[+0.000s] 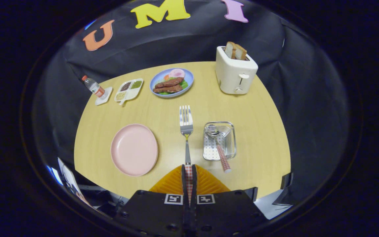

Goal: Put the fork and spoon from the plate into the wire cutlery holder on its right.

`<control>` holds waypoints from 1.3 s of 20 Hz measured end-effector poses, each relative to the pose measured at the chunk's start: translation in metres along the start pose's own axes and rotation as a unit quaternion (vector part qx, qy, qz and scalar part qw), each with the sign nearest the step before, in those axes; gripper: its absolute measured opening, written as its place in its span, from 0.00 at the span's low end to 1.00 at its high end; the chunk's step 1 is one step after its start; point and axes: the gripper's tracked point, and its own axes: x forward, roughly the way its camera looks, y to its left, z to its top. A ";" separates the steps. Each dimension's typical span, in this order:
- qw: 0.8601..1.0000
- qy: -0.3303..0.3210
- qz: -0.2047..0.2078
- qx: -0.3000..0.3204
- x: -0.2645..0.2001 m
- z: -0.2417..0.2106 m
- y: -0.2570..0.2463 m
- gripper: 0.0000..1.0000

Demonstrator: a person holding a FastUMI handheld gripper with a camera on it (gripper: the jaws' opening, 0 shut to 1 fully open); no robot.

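My gripper (189, 172) sits at the bottom centre of the frame, its two orange fingers (173, 182) pressed nearly together and pinching the red-and-white checked handle of the fork (186, 131). The fork points straight ahead from the fingers: slim bare metal neck, four shiny tines, head up toward mid-frame, seen over the table (262, 108) between the plate and the holder. The pink plate (134, 149) lies lower left of centre, round, glossy, with nothing on it. The wire cutlery holder (219, 140), just right of the fork, is a small square metal basket with a perforated floor and rounded wire rim. The spoon (218, 144) is already in it, bowl down at the far inner corner, its checked handle leaning out over the near rim toward me. Farther back on the table: a white toaster (235, 74) with bread slices at upper right, a blue plate of food (172, 82) at upper centre, a divided white dish (129, 90) and a small bottle (93, 86) at upper left.
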 end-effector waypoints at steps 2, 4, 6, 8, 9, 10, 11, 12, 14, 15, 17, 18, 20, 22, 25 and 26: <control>1.000 0.020 0.008 0.004 -0.004 -0.002 -0.017 0.01; 0.999 0.036 0.011 -0.002 -0.006 0.000 -0.034 0.01; 0.999 0.047 0.008 -0.007 -0.001 0.004 -0.049 0.01; 0.998 0.060 0.009 -0.015 0.000 0.007 -0.057 0.01; 0.997 0.069 0.011 -0.017 0.001 0.007 -0.060 0.01; 0.996 0.082 0.012 -0.016 0.003 0.005 -0.064 0.01; 0.995 0.101 0.013 -0.016 0.004 0.002 -0.067 0.01; 0.992 0.122 0.015 -0.017 0.005 -0.004 -0.070 0.01; 0.987 0.161 0.016 -0.021 0.011 -0.012 -0.077 0.01; 0.983 0.180 0.017 -0.027 0.013 -0.018 -0.079 0.01; 0.979 0.201 0.028 -0.026 0.017 -0.022 -0.079 0.01; 0.978 0.206 0.028 -0.023 0.020 -0.020 -0.080 0.01; 0.977 0.208 0.026 -0.027 0.024 -0.014 -0.080 0.03; 0.976 0.215 0.025 -0.031 0.024 -0.008 -0.079 0.03; 0.973 0.229 0.021 -0.029 0.028 -0.002 -0.081 0.03; 0.972 0.234 0.024 -0.024 0.030 -0.001 -0.080 0.03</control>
